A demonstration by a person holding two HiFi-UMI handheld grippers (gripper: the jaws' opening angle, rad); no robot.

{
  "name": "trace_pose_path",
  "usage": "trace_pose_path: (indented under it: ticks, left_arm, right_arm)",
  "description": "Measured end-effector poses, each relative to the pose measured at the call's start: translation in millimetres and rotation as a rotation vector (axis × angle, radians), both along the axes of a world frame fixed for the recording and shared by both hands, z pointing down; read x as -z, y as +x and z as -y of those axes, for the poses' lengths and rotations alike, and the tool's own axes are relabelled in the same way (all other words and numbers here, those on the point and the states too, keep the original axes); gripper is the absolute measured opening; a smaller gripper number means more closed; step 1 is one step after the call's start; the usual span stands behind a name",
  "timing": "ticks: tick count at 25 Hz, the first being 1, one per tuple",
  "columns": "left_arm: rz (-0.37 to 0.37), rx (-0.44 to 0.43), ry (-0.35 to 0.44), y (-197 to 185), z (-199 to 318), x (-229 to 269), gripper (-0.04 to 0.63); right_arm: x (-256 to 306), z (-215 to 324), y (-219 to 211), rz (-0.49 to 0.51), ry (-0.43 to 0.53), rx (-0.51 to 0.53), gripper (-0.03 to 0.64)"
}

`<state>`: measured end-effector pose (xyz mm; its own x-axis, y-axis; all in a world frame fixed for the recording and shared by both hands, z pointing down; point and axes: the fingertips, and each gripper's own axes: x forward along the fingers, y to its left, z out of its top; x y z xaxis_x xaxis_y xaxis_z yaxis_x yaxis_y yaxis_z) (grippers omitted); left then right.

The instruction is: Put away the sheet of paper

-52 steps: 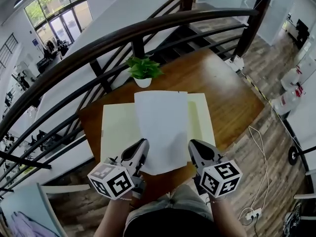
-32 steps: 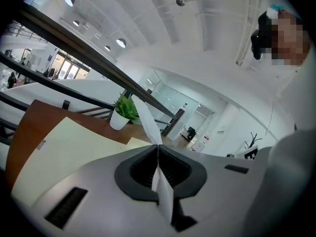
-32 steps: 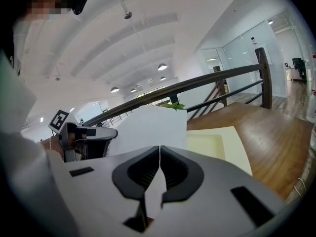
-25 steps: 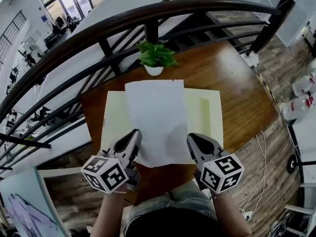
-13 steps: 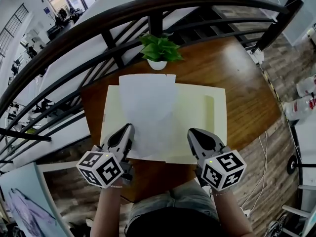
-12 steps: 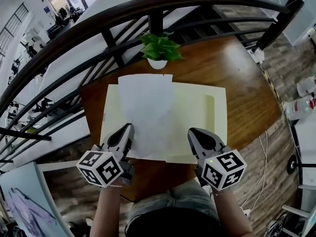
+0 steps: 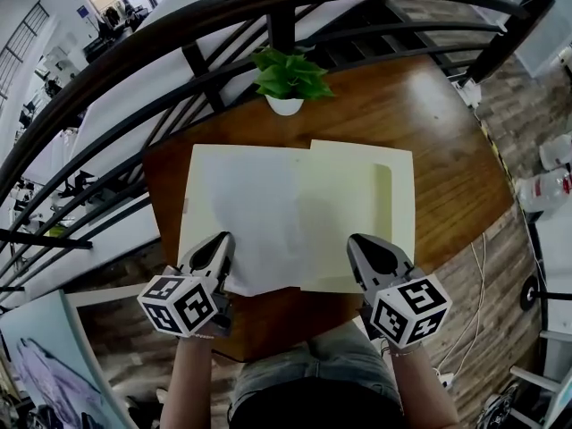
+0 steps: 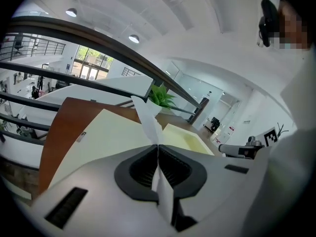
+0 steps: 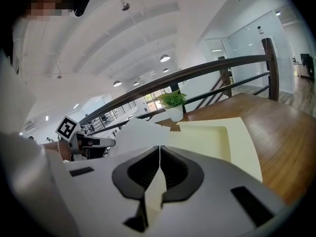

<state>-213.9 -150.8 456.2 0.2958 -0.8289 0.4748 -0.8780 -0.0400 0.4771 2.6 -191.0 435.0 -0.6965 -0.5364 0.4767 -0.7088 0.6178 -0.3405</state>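
L hand-held gripper [image 7: 220, 239] clamps sheet of paper [image 7: 250, 226], R hand-held gripper [image 7: 361, 241] clamps folder flap [image 7: 357, 195]; shutting flap now cld crease sheet.

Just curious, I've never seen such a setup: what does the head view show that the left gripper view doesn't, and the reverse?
Head view only: the whole sheet of paper over the left half of the open folder, the person's lap. Left gripper view only: the left gripper shut on the sheet's edge, ceiling lights. Both: folder, potted plant, table.
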Motion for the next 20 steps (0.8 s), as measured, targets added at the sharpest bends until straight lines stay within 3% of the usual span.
trace_pose_path:
  ticks: [9,20]
  left_arm:
    - [0.043,-0.037,-0.040,0.7,3.0,-18.4,0.025]
    - [0.035,-0.054,-0.047,12.8,24.9,-25.8,0.025]
  right_arm:
    - [-12.6,-10.2,14.8,-0.005,-0.029,-0.034,0.029]
    - [-9.2,-4.9,17.6,0.039,-0.032,-0.072,0.028]
